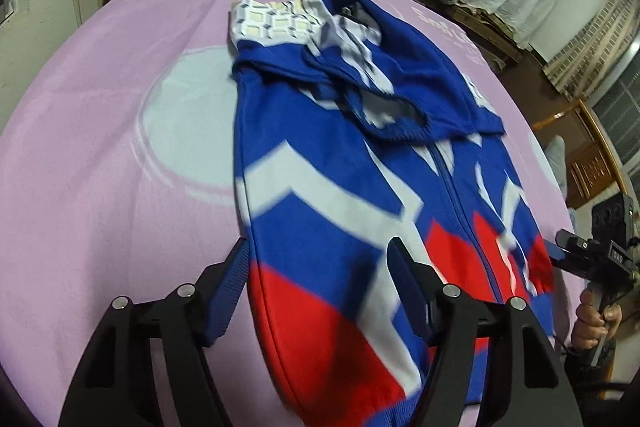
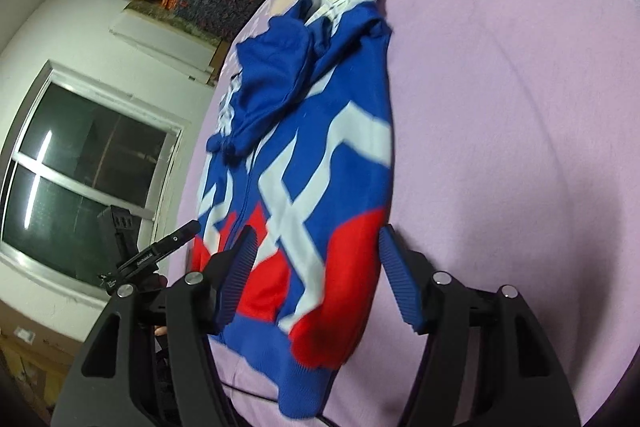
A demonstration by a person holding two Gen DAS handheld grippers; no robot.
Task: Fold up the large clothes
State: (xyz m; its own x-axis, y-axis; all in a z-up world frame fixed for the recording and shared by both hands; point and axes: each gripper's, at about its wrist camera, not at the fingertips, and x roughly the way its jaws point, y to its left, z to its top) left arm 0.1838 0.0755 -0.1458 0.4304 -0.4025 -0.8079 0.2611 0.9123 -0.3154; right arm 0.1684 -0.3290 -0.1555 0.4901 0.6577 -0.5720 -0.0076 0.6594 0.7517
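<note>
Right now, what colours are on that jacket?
Blue, white and red jacket; clearest in the left wrist view.

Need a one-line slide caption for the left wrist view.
Left gripper open, straddling the near edge of a blue, white and red jacket lying on a pink cloth.

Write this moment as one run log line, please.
task: fold | jacket: on purple cloth, sleeves folded in | left gripper: open, astride hem corner | right gripper: open, astride other hem corner

Both pictures are evenly bright from indoor light. The jacket (image 1: 360, 187) is smeared by motion blur. Fisheye bending and black vignette fill the edges; the window (image 2: 80, 179) at 9 o'clock reflects lamp streaks.
</note>
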